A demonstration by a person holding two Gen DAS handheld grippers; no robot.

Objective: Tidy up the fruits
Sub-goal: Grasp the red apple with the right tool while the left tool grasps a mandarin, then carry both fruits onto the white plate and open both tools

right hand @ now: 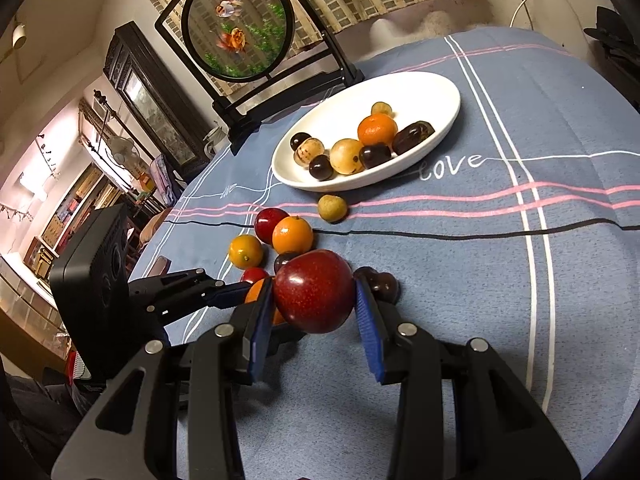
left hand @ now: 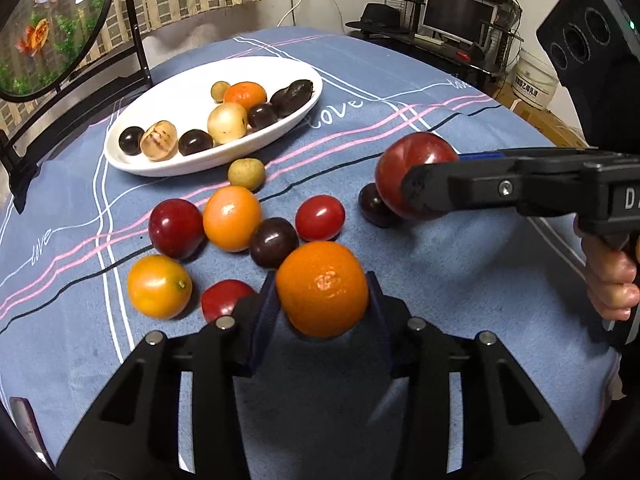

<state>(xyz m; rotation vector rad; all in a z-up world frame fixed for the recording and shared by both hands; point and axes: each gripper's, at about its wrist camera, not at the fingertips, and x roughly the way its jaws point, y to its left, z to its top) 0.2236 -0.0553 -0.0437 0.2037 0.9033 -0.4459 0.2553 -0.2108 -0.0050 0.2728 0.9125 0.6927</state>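
Note:
My left gripper (left hand: 322,300) is shut on an orange mandarin (left hand: 322,289), held just above the blue tablecloth. My right gripper (right hand: 314,302) is shut on a dark red plum (right hand: 314,297); it also shows in the left wrist view (left hand: 416,174), held at the right. A white oval plate (left hand: 132,160) at the back holds several fruits: dark grapes, pale longans, a mandarin (left hand: 245,95) and a dark date. Several loose fruits lie in front of the plate: a red plum (left hand: 176,228), oranges (left hand: 232,218), a cherry tomato (left hand: 320,218), dark grapes and a longan (left hand: 246,173).
A round goldfish screen on a black stand (left hand: 48,28) stands behind the plate at the left. The blue cloth with white and pink lines (left hand: 460,280) covers the table. A desk with a monitor (left hand: 460,14) stands beyond the far edge.

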